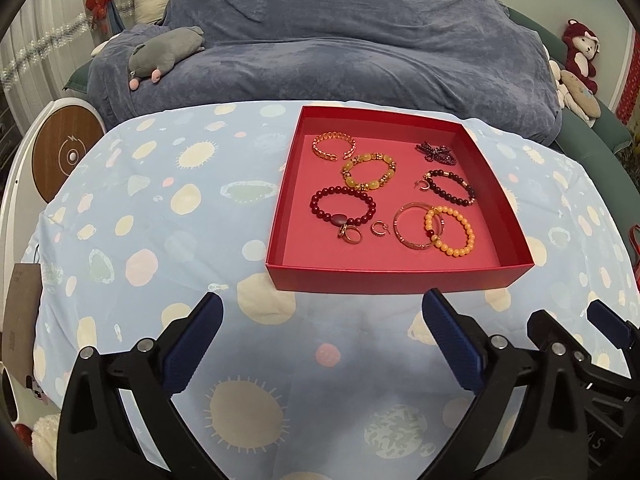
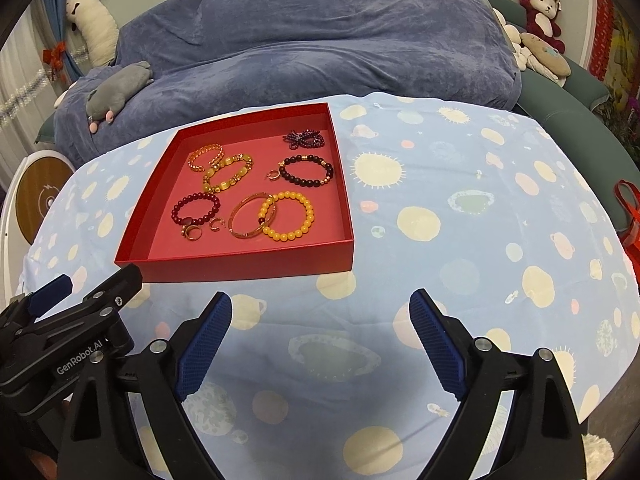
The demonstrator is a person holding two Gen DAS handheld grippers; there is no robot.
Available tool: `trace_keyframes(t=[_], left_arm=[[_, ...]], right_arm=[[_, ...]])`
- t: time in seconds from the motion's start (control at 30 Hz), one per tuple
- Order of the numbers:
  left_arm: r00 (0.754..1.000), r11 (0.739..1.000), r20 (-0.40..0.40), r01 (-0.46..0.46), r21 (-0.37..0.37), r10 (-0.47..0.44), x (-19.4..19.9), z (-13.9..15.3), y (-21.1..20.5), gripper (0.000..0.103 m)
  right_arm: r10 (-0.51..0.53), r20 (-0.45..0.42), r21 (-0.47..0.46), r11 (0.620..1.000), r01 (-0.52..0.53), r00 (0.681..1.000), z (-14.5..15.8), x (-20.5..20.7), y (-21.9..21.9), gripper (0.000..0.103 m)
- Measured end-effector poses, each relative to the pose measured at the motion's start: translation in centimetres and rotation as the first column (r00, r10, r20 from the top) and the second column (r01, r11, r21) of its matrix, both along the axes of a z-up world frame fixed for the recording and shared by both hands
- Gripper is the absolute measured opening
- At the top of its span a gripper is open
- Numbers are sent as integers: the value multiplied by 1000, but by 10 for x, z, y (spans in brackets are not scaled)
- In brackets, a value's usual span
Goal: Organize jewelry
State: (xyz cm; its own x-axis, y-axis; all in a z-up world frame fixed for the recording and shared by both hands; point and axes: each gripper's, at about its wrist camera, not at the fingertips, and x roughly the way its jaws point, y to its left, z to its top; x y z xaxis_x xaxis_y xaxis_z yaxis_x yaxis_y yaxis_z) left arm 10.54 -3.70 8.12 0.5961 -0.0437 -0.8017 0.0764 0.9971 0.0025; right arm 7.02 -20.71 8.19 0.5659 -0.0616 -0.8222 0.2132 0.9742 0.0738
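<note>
A shallow red tray point(image 1: 396, 277) point(image 2: 248, 266) sits on the table and holds several bracelets and rings: a dark red bead bracelet point(image 1: 343, 208) point(image 2: 196, 208), an orange bead bracelet point(image 1: 450, 229) point(image 2: 286, 216), a yellow bead bracelet point(image 1: 368, 171) point(image 2: 228, 176), a dark bead bracelet point(image 1: 450, 187) point(image 2: 306, 171), a gold chain bracelet point(image 1: 334, 146), a gold bangle point(image 1: 414, 226) point(image 2: 250, 216), a purple bead bundle point(image 1: 436, 152) point(image 2: 304, 139) and small rings point(image 1: 352, 234) point(image 2: 192, 232). My left gripper point(image 1: 322, 312) is open and empty, just short of the tray's near wall. My right gripper point(image 2: 320, 312) is open and empty, near the tray's near right corner.
The table has a light blue cloth with planet prints point(image 1: 160, 220) point(image 2: 480, 220). A sofa under a blue blanket point(image 1: 340, 40) stands behind, with a grey plush toy point(image 1: 164, 54) on it. A white round device point(image 1: 60, 152) is at the left. A red bag point(image 2: 628, 220) is at the right edge.
</note>
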Motion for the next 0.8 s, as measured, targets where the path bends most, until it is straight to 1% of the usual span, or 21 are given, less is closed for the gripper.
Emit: trace_keyframes(t=[0.07,0.1,0.4,0.57,0.8], left_arm=[[1000,1000,-1,-7,-2,7,0,-1,2,96],[1000,1000,-1,-9,-3,9,-1,-1,2,96],[1000,1000,0,5,24,-5,-2,-3,-1,96],[1000,999,-6,12,36,-12,-2,-4,-3,96],[1000,999,-24,21,47,-20,0,-9,-6,96]], right_arm=[[-11,1,-4,1000,11,1000,-1,-1,0,96],[-18,9,-5,1000,18,1000,-1,-3,-1,96],[-45,18,0,999,45,999,-2,-4,-3,96],[-55,17,-9,998,55,998,-3,-5,-2,96],[-68,16,7,998,68,998,-7,-5,-7,96]])
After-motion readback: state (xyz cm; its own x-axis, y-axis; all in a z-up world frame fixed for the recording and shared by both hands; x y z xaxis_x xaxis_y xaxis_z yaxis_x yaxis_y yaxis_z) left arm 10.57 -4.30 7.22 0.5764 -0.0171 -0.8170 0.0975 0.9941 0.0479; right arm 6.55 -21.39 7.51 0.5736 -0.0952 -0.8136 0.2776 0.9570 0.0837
